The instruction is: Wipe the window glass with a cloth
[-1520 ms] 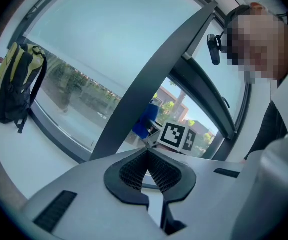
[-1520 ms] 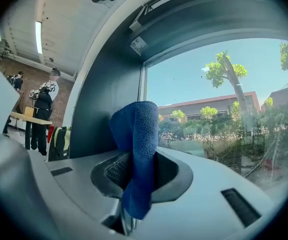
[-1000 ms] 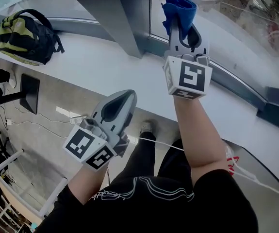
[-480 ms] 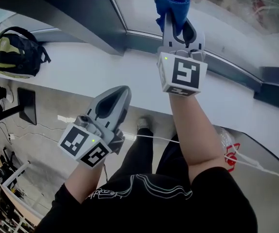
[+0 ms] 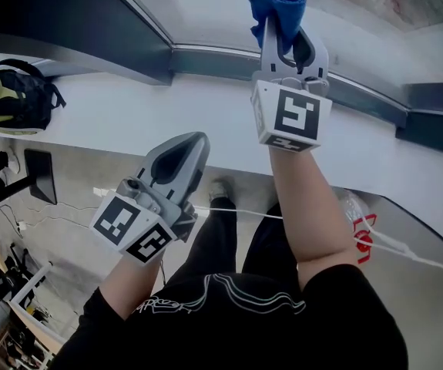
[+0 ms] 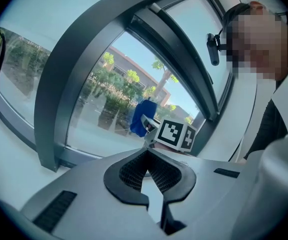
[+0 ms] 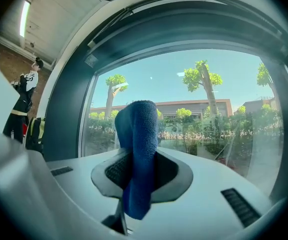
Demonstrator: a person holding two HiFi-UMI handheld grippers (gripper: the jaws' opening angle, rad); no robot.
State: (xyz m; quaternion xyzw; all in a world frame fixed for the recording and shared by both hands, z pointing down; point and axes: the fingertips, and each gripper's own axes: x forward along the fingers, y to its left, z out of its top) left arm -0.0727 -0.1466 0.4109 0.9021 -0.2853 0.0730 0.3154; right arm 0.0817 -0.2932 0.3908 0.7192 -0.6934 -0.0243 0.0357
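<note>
Window glass (image 7: 199,109) beyond cloth (image 7: 138,134) clamped in right claw (image 7: 142,170).

My right gripper (image 5: 276,23) was raised on the far side, clamped on a blue cloth (image 5: 277,0) whose bunched top stood in front of the window glass (image 5: 198,10). My left gripper (image 5: 196,140) hung nearer and to the left, its jaws together with nothing between them, over the near edge of the white sill (image 5: 113,110). A green and black backpack (image 5: 11,99) lay on the sill at far left. A white cable (image 5: 244,213) ran across the floor (image 5: 75,199) by my legs.
</note>
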